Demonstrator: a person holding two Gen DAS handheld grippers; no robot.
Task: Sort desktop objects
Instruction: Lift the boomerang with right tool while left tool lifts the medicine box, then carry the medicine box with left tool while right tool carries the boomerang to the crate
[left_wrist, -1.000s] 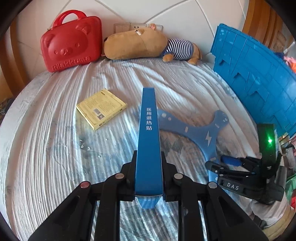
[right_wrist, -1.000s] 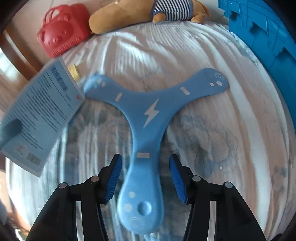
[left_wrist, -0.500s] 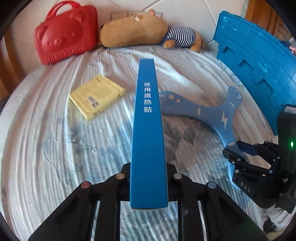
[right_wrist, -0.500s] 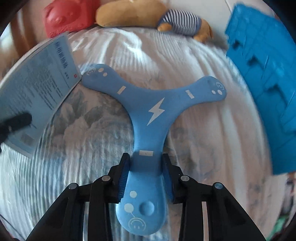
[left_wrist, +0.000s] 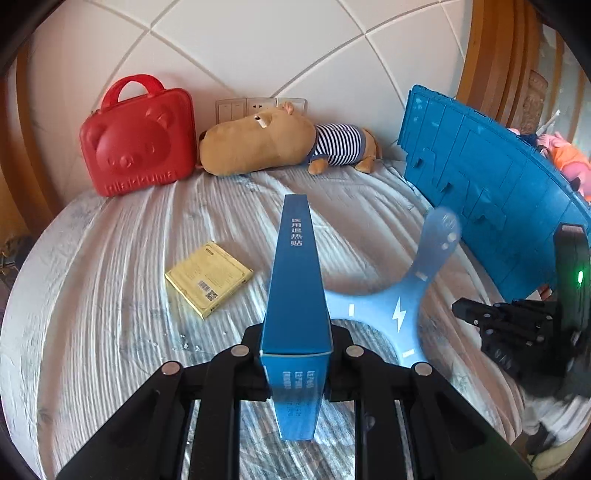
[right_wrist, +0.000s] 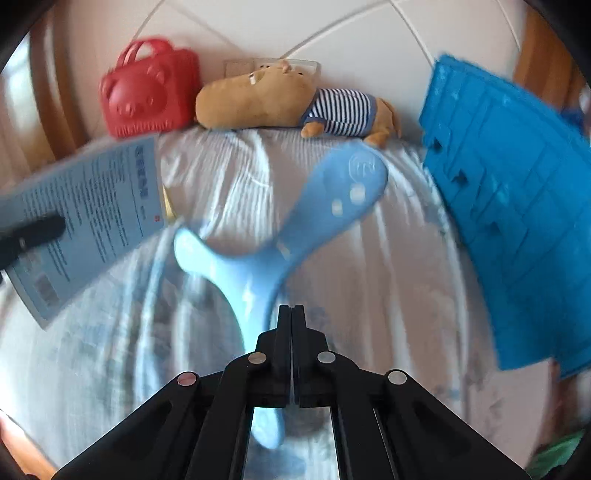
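My left gripper (left_wrist: 295, 343) is shut on a long blue box (left_wrist: 295, 280) with Chinese print, held edge-up above the bed; the box also shows at the left of the right wrist view (right_wrist: 85, 218). My right gripper (right_wrist: 291, 317) is shut on one arm of a light-blue three-armed boomerang (right_wrist: 295, 229), lifted and tilted off the sheet. The boomerang (left_wrist: 402, 299) and the right gripper (left_wrist: 476, 314) also show at the right of the left wrist view. A flat yellow box (left_wrist: 208, 278) lies on the sheet left of the blue box.
A blue plastic crate (left_wrist: 491, 206) stands along the right (right_wrist: 517, 206). A red bear case (left_wrist: 138, 140) and a brown plush in a striped shirt (left_wrist: 273, 144) lie at the headboard. The white ribbed sheet (left_wrist: 110, 295) covers the bed.
My right gripper closed on the boomerang's near arm and lifted it, tilting it off the sheet. My left gripper rose with the blue box.
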